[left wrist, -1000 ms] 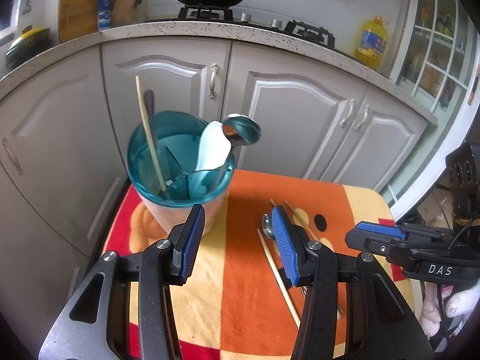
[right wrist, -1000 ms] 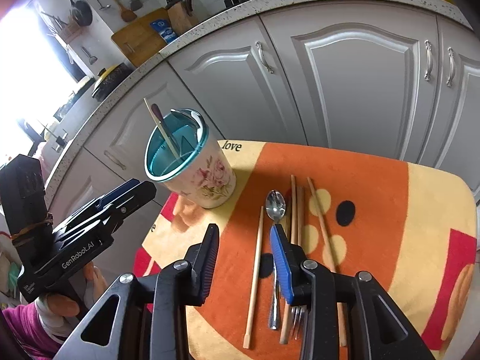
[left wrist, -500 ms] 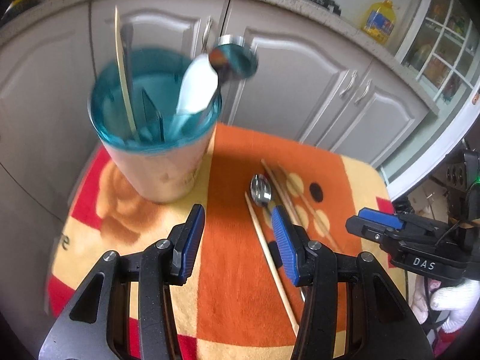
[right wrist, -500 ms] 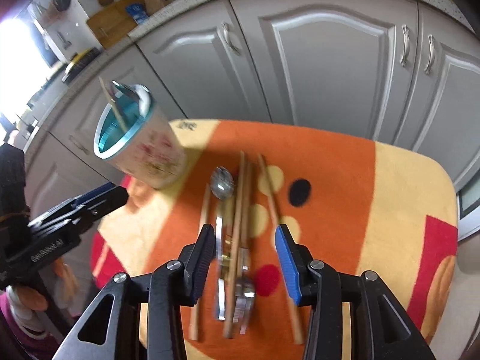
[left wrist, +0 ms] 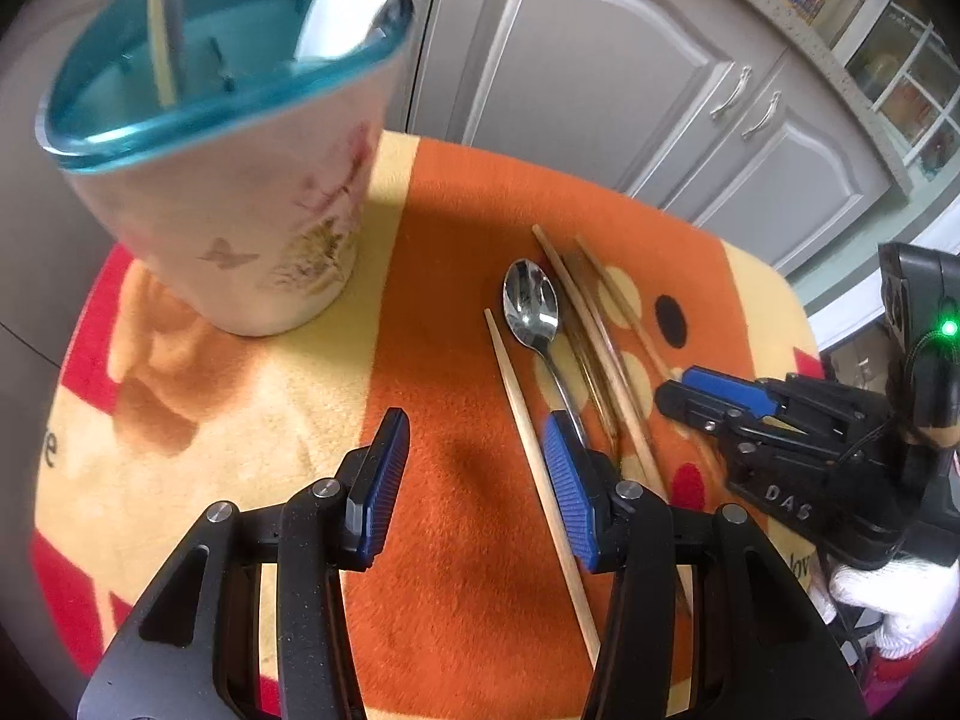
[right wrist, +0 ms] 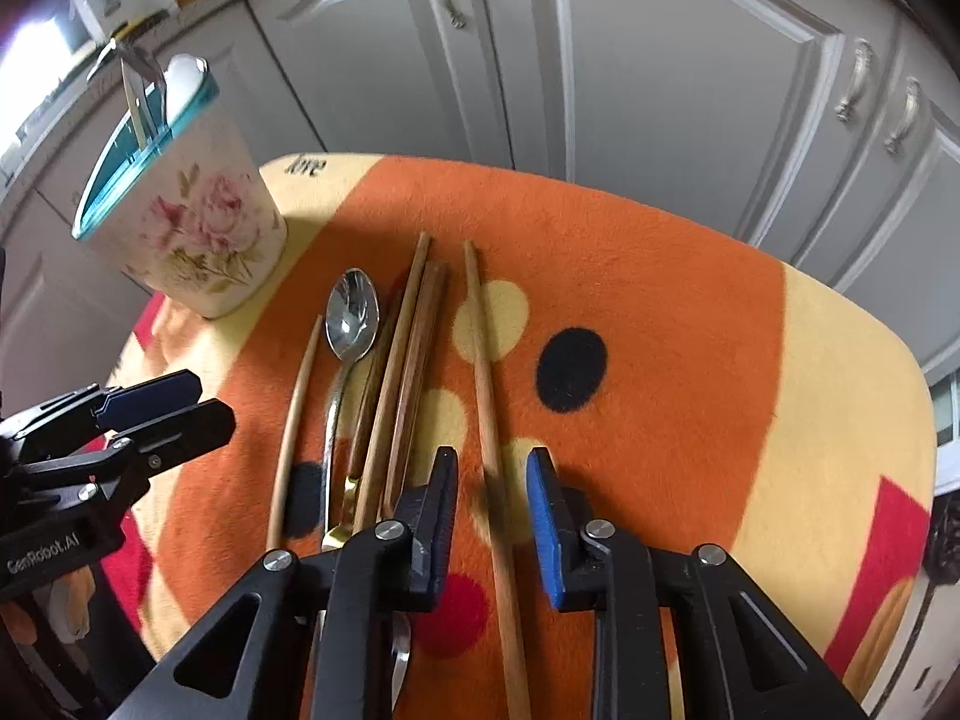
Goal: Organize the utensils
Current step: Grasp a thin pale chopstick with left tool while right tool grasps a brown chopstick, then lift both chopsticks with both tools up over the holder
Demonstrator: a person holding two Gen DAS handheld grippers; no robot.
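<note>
Chopsticks and cutlery lay in a loose row on the orange part of a fleece blanket (right wrist: 660,276) spread over the tabletop, and both grippers hung just above them. The right gripper (right wrist: 492,510) straddled the brown chopstick (right wrist: 483,372) lying nearest the table's right edge; its jaws were closing, yet a gap showed on each side of the stick, so the pads were not pressing it. Just left of that stick lay a pair of brown chopsticks (right wrist: 399,378), then a steel spoon (right wrist: 351,318) with its bowl toward the cabinets, then a pale chopstick (right wrist: 294,414). A gold-coloured handle (right wrist: 343,510) showed under the pair.

The left gripper (left wrist: 474,480) stood spread wide and empty over bare orange cloth, its right finger (left wrist: 567,492) over the spoon's handle, the pale chopstick running past between the fingers.

Farther back, at the far left corner of the table, stood the floral utensil holder (right wrist: 198,222) with its teal rim, a chopstick and a white spoon (left wrist: 348,0) upright in it.

Against a second earlier, both grippers had come lower and tilted more steeply down; the holder filled more of the left view, and the right gripper had shifted from over the spoon to the outer chopstick.
</note>
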